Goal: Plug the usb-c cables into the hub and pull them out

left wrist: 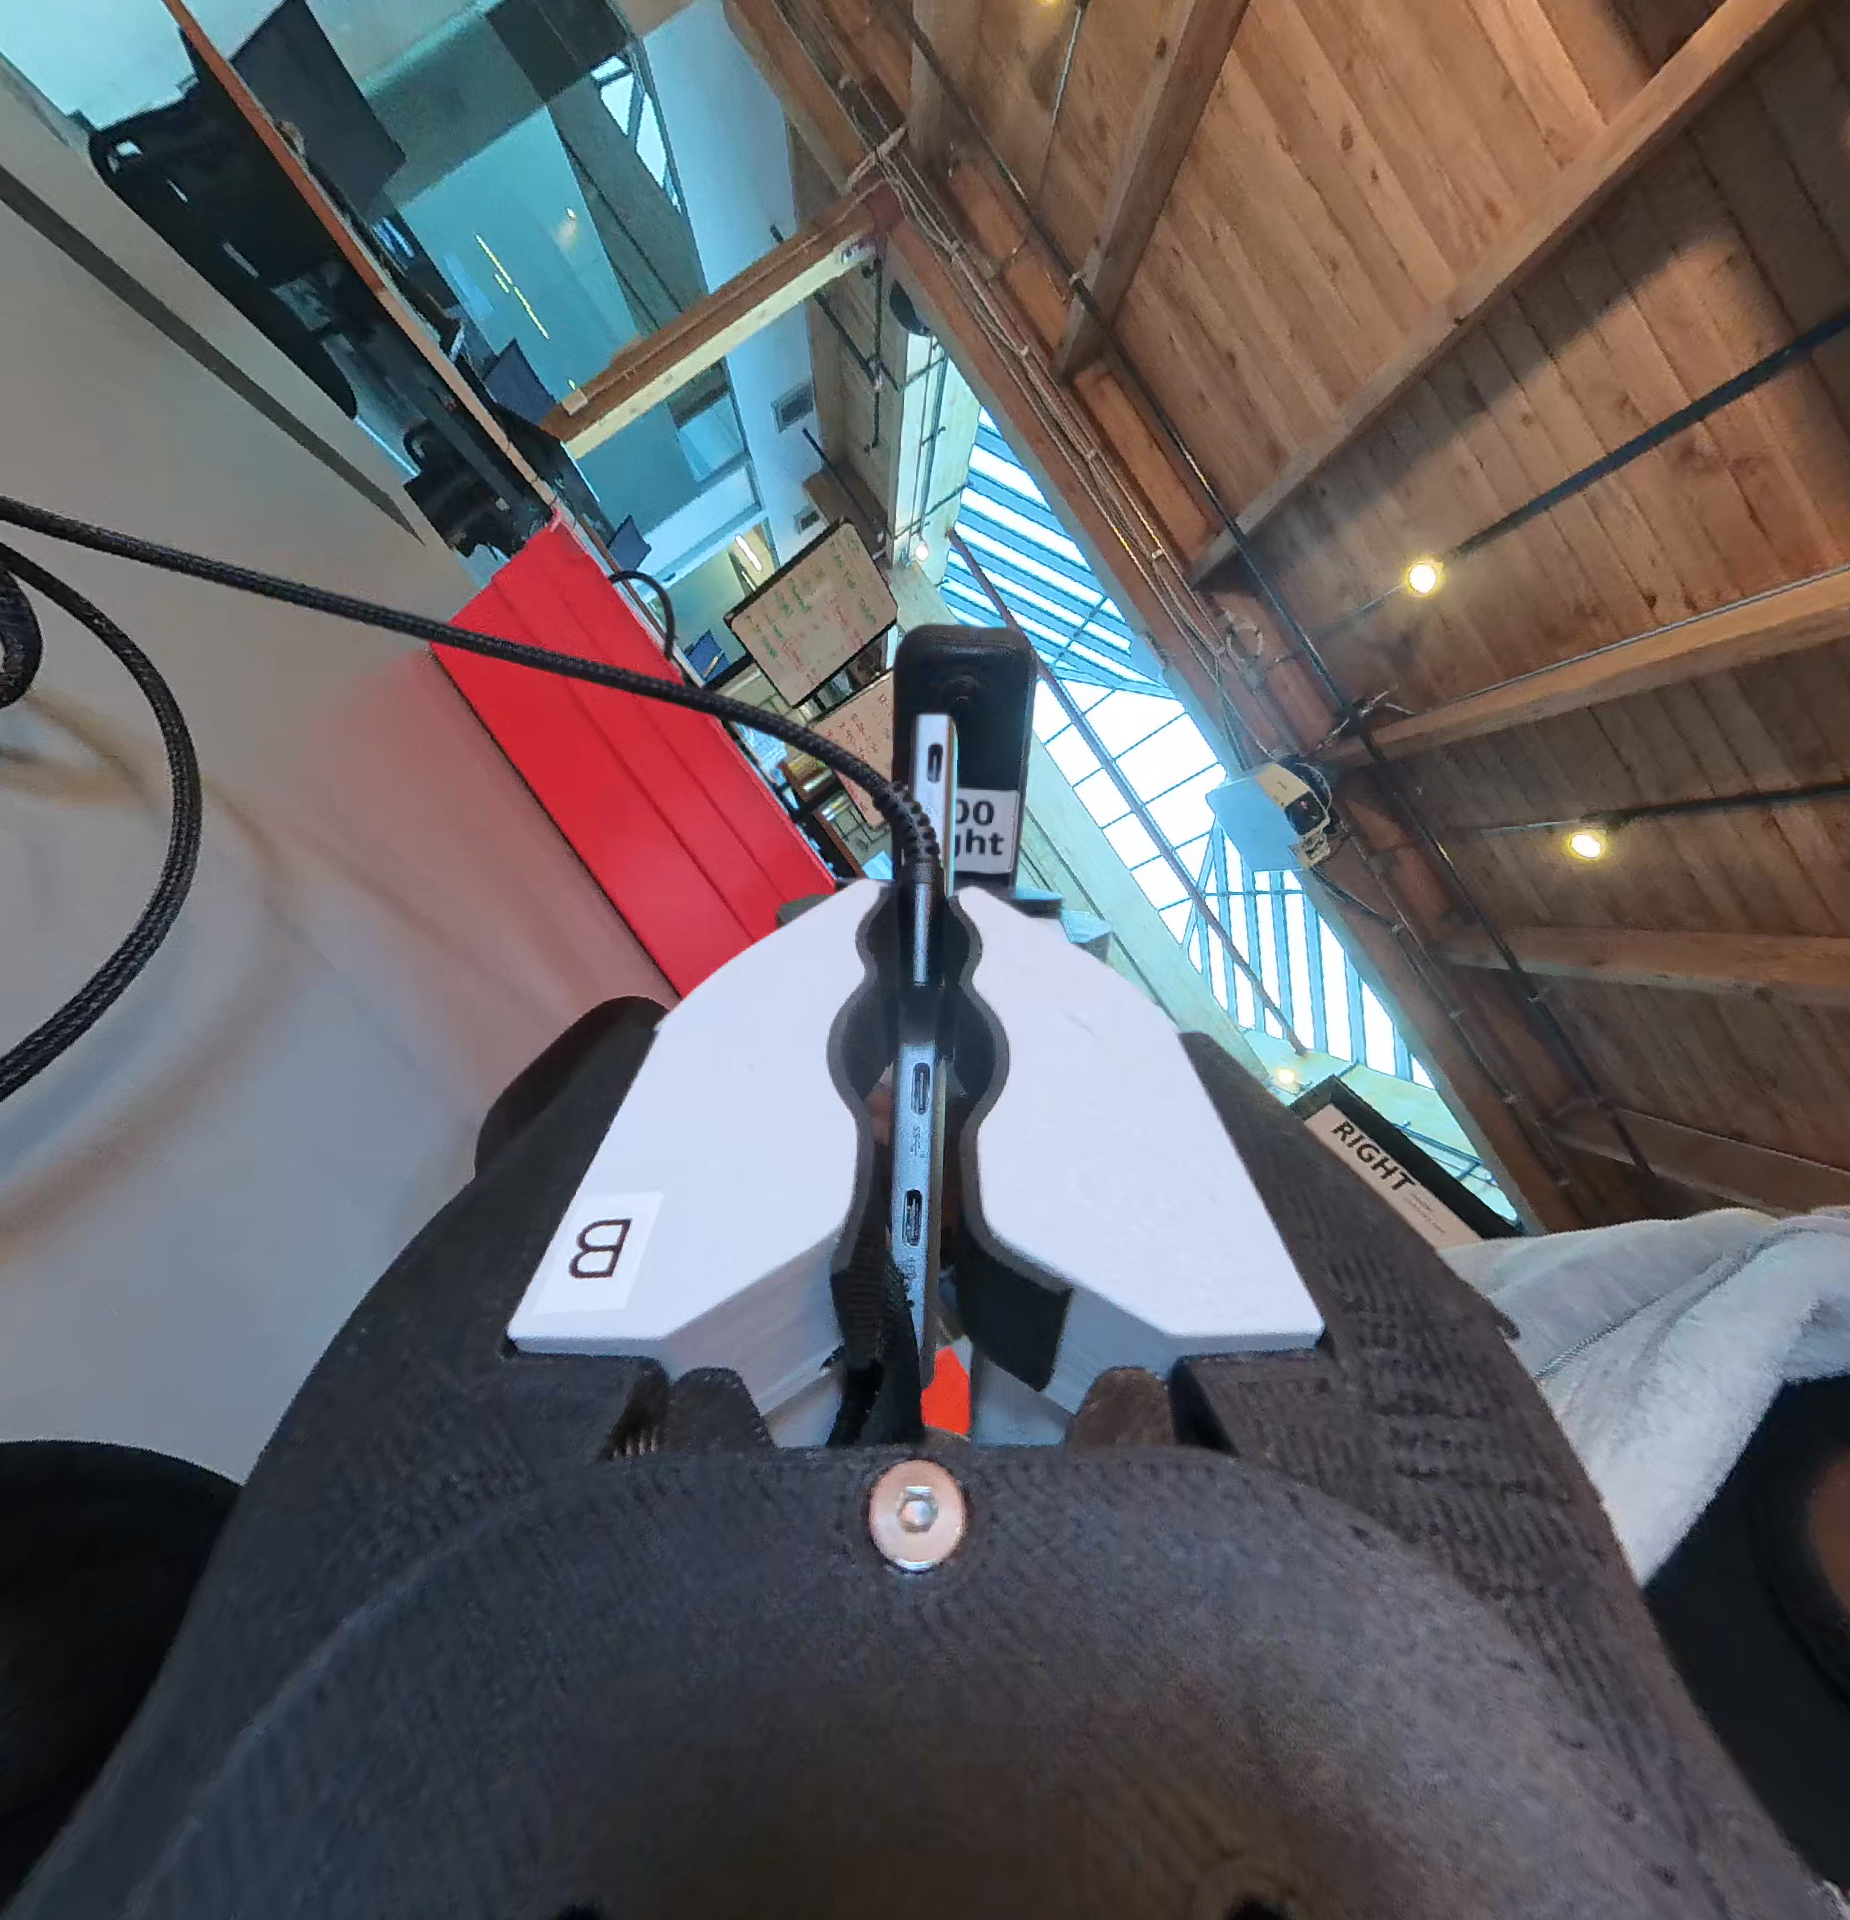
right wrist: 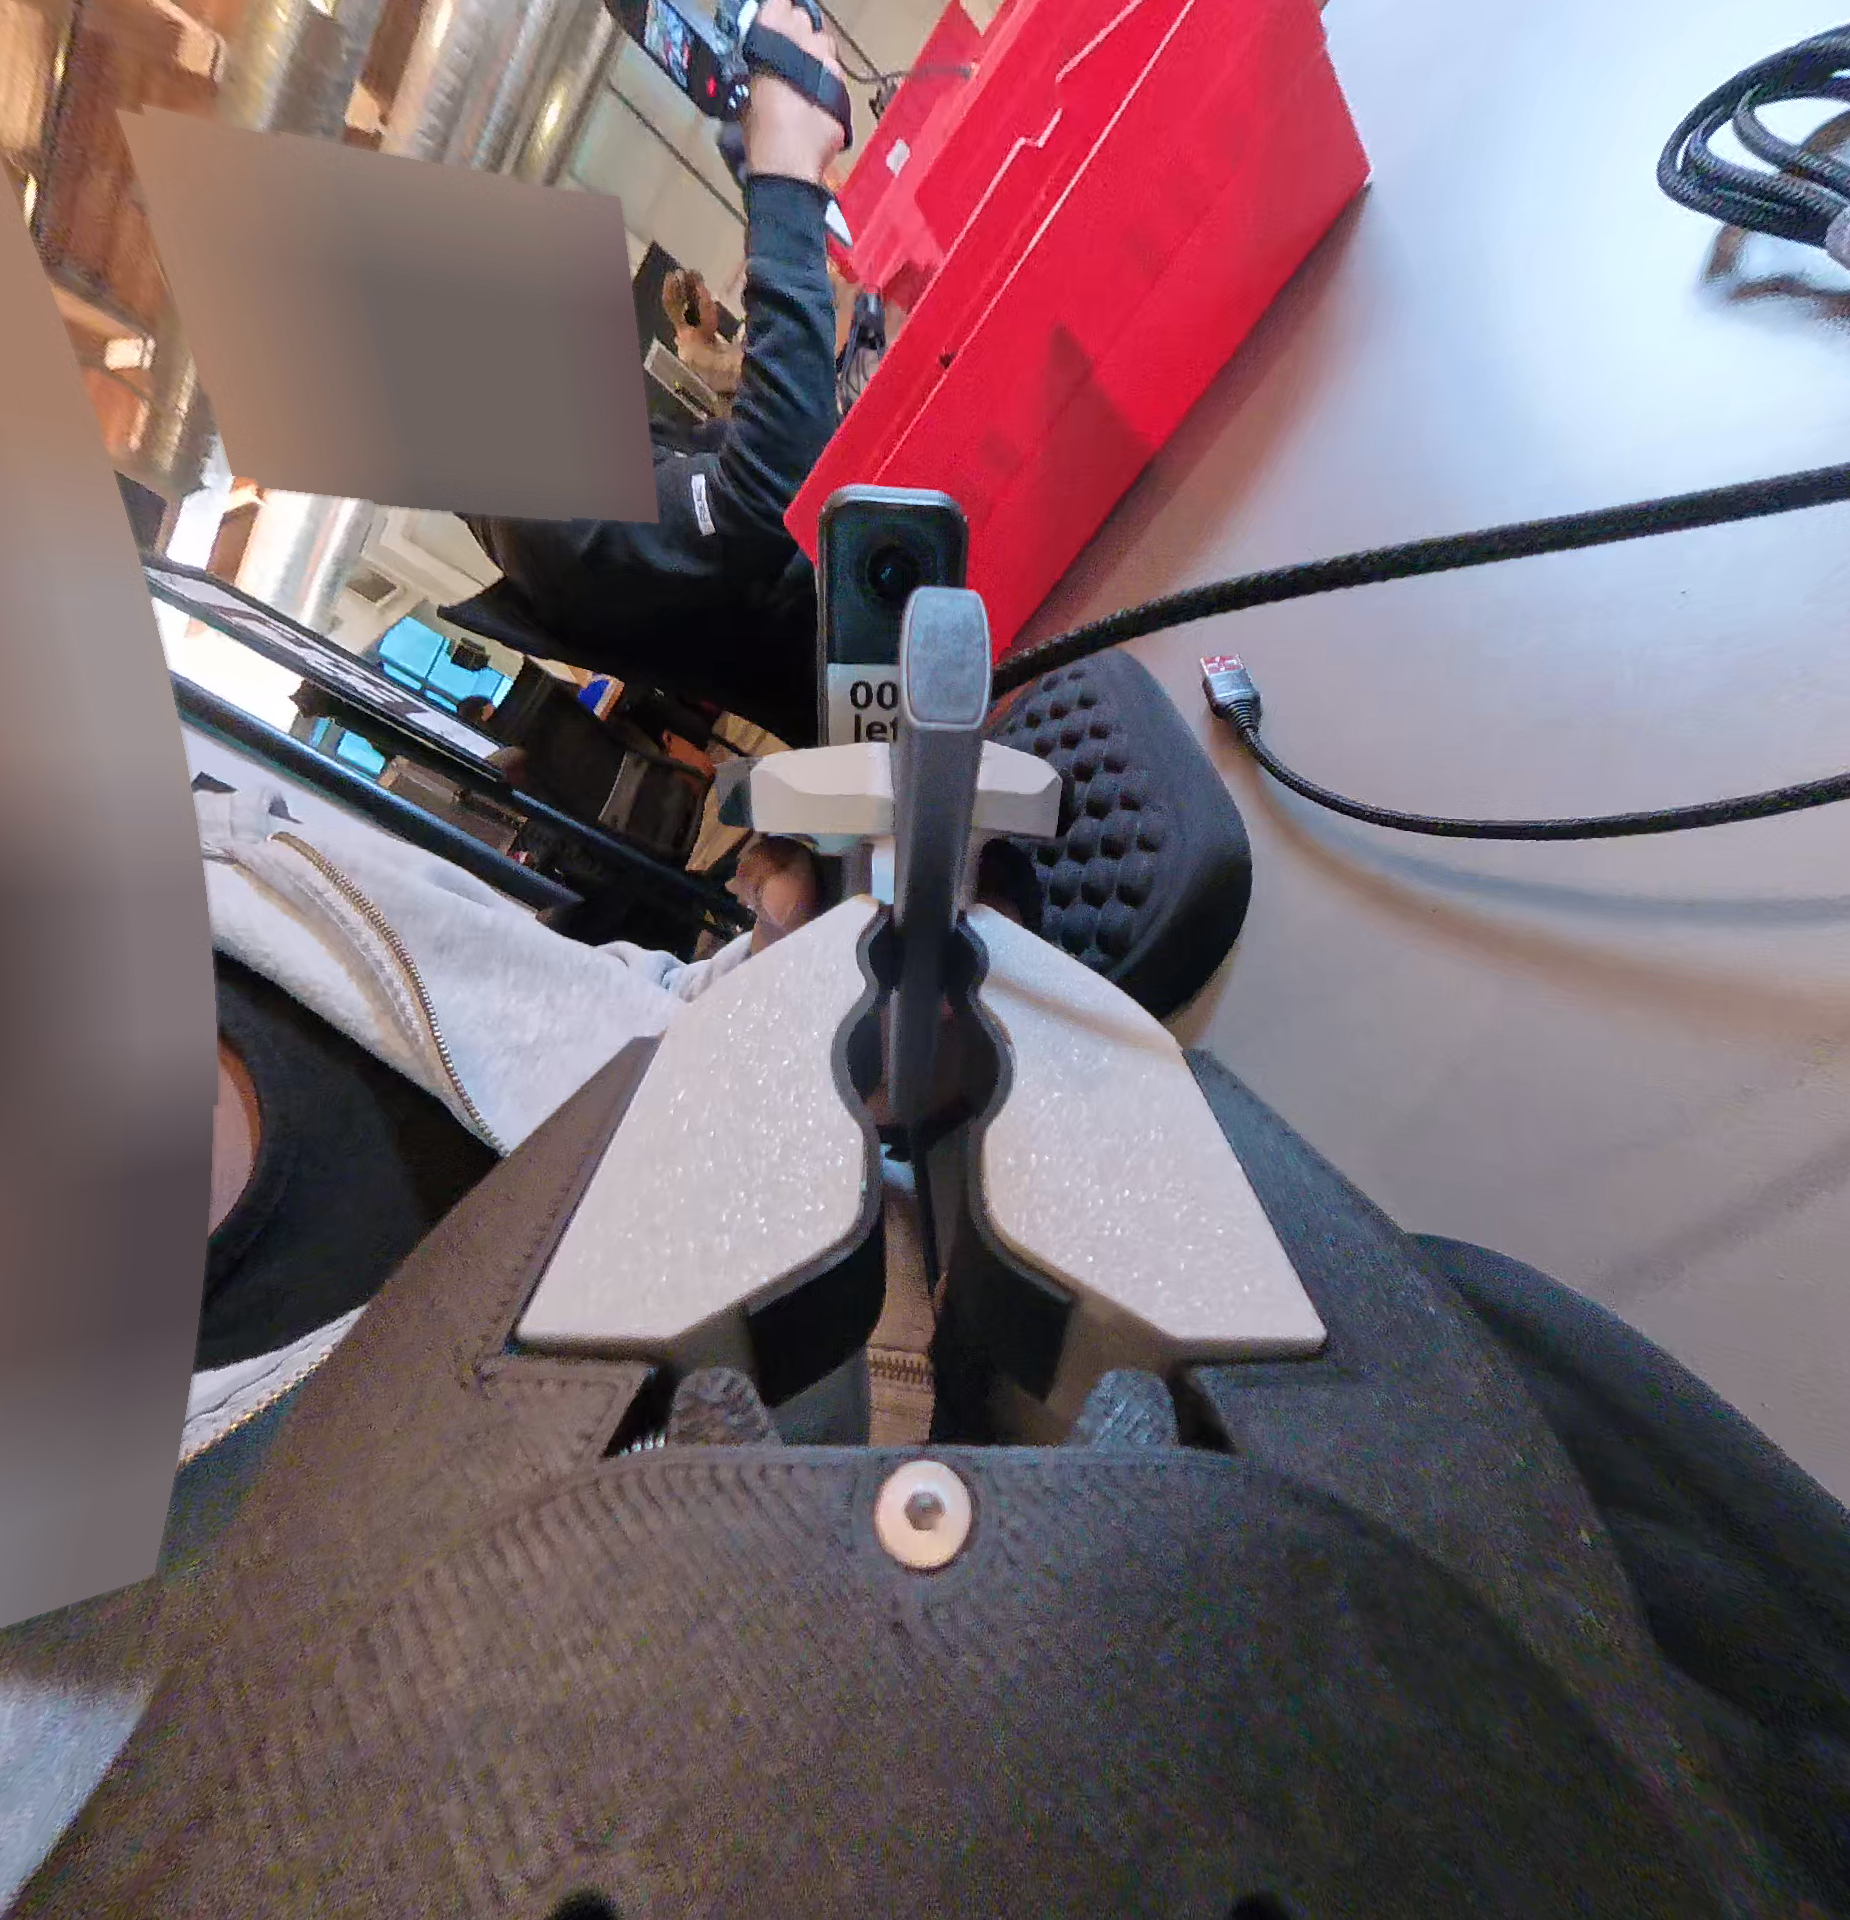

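Judged partway: clamped on hub (left wrist: pixel 921 1127) with left tongs (left wrist: pixel 916 906) and right tongs (right wrist: pixel 919 927), one braided cable (left wrist: pixel 485 644) seated at left tips, loose plug (right wrist: pixel 1230 686) lying beyond right tips.

Grey table (right wrist: pixel 1523 1039); on it a red box (right wrist: pixel 1087 312) at far side, coiled black cable bundle (right wrist: pixel 1773 156) far right, loose braided cable (right wrist: pixel 1523 821) with free plug end (right wrist: pixel 1227 686) nearer.

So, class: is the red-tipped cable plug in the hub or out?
Out. The plug lies bare on the grey table, apart from the hub held in the jaws.
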A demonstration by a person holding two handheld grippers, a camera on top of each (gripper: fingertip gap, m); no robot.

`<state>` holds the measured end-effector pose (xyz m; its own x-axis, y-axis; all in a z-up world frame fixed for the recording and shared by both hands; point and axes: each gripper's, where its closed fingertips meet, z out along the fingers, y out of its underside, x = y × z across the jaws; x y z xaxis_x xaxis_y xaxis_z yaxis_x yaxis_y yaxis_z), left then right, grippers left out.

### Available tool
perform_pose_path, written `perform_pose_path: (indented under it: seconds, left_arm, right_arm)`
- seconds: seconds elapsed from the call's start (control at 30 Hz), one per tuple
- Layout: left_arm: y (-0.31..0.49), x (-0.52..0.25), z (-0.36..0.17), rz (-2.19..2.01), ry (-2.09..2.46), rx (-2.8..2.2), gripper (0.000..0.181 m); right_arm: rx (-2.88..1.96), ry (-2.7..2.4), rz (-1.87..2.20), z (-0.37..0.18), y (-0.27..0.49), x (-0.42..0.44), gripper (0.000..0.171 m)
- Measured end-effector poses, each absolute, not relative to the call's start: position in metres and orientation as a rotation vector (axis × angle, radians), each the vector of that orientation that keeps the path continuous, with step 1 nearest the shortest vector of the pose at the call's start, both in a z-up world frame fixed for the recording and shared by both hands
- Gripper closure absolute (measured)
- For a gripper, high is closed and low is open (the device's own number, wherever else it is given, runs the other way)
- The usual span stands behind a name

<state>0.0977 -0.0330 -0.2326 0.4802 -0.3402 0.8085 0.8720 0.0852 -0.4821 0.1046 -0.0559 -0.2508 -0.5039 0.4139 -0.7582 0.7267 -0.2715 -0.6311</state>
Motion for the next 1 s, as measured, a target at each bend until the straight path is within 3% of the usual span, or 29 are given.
perform_pose_path:
  seconds: [0.43, 0.47, 1.0]
  left_arm:
    - [-0.045, 0.077, -0.227, -1.057, -0.670, -0.973, 0.172]
    - [-0.046, 0.077, -0.226, -1.073, -0.668, -0.964, 0.172]
    - [-0.042, 0.088, -0.224, -0.982, -0.585, -1.041, 0.172]
  right_arm:
    - [1.433, 1.465, -2.141, -0.233, -0.050, 0.092, 0.156]
    - [1.445, 1.459, -2.148, -0.234, -0.049, 0.092, 0.162]
    - [1.451, 1.582, -2.106, -0.232, -0.051, 0.091, 0.162]
